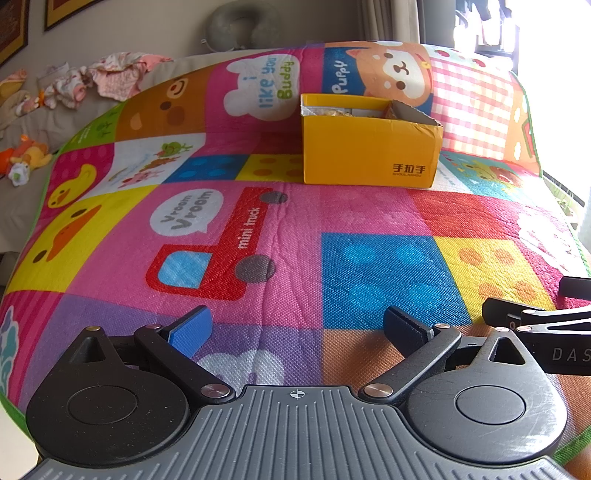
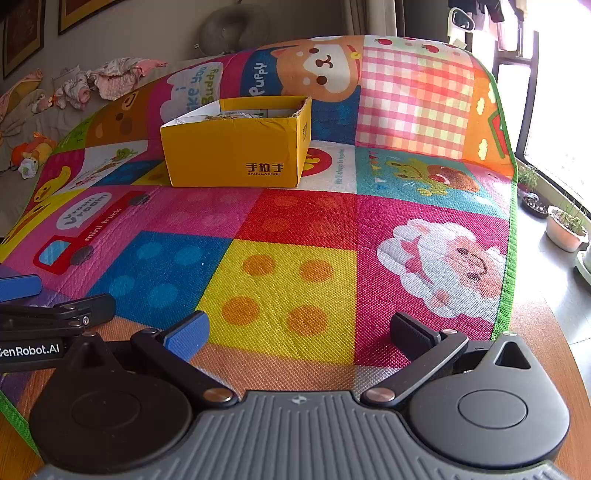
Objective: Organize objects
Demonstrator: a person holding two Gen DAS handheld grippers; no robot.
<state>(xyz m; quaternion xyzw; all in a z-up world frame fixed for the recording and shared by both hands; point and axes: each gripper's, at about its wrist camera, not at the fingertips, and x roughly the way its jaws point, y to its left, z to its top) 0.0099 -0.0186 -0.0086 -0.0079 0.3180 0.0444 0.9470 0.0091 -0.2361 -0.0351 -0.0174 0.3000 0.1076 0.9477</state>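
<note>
A yellow cardboard box (image 1: pixel 369 147) with black characters on its front stands open on the colourful cartoon mat (image 1: pixel 258 229), towards the far side. Some pale items lie inside it, mostly hidden by its walls. The same yellow box (image 2: pixel 236 147) appears left of centre in the right wrist view, on the cartoon mat (image 2: pixel 295 221). My left gripper (image 1: pixel 297 328) hovers low over the mat's near part, open and holding nothing. My right gripper (image 2: pixel 301 338) is open and holds nothing, beside the left gripper (image 2: pixel 55 314) at the left edge of its view.
Crumpled clothes (image 1: pixel 110 77) and soft toys (image 1: pixel 26 157) lie on the beige bedding left of the mat. A grey neck pillow (image 1: pixel 240 26) rests at the back wall. Potted plants (image 2: pixel 565 225) stand on the floor by the window on the right. The mat's green edge (image 2: pixel 511 221) runs along the right.
</note>
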